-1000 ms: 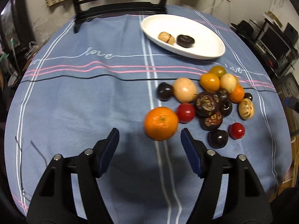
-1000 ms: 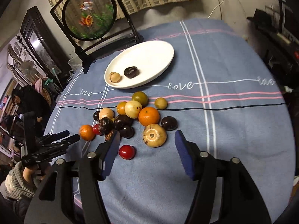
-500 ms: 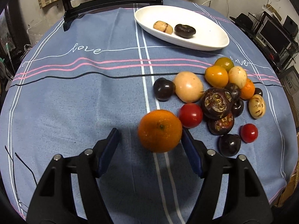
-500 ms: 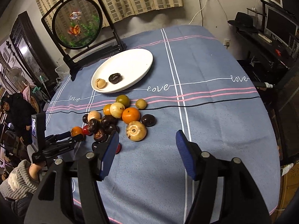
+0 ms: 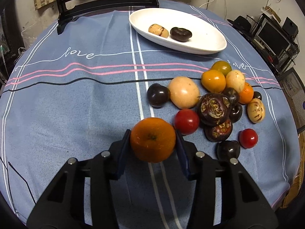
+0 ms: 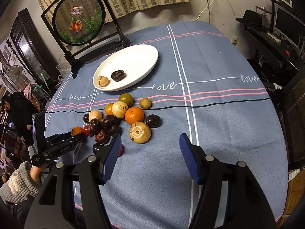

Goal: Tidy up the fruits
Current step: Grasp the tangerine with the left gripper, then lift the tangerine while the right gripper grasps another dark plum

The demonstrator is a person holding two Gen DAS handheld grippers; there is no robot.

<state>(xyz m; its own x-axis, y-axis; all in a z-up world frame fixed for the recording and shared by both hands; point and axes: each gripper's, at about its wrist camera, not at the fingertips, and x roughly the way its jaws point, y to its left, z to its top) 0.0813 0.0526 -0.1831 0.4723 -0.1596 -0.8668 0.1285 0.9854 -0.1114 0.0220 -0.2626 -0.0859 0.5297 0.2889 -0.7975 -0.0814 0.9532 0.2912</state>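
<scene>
Left gripper (image 5: pixel 152 140): jaws just closed in, blue pads now pressed on both flanks of the orange (image 5: pixel 152 139), stem dimple facing the camera. Orange at the near-left edge of the fruit cluster, low over the blue tablecloth (image 5: pixel 66 114), just beside a red tomato (image 5: pixel 186 121); contact between the two not clear. Whether the orange rests on the cloth or is raised off it: cannot tell.

Same grip seen from the right wrist view: left gripper (image 6: pixel 79 136) at far left of the table, orange (image 6: pixel 77 131) between its tips, a hand (image 6: pixel 36 171) in a grey knit sleeve (image 6: pixel 15 187) holding the handle.

Right gripper (image 6: pixel 150 152): jaws standing apart, nothing between the pads, poised above bare cloth near the cluster. Left pad partly covering a red fruit and a dark one.

Loose fruit bunched together near table centre: dark purple plum (image 5: pixel 157 95), pale round fruit (image 5: pixel 184 92), cut-faced dark fruit (image 5: pixel 214 106), yellow-orange fruit (image 5: pixel 213 81), second small tomato (image 5: pixel 248 138), tan fruit with stem scar (image 6: pixel 140 132), second orange (image 6: pixel 134 115), a small yellowish fruit (image 6: pixel 145 103) slightly apart.

White oval plate (image 5: pixel 205 36) beyond the cluster, well apart from the held orange. On it: speckled tan fruit (image 5: pixel 158 31) and dark brown fruit (image 5: pixel 180 34), side by side.

Round goldfish screen on black stand (image 6: pixel 79 19) at far table edge.
</scene>
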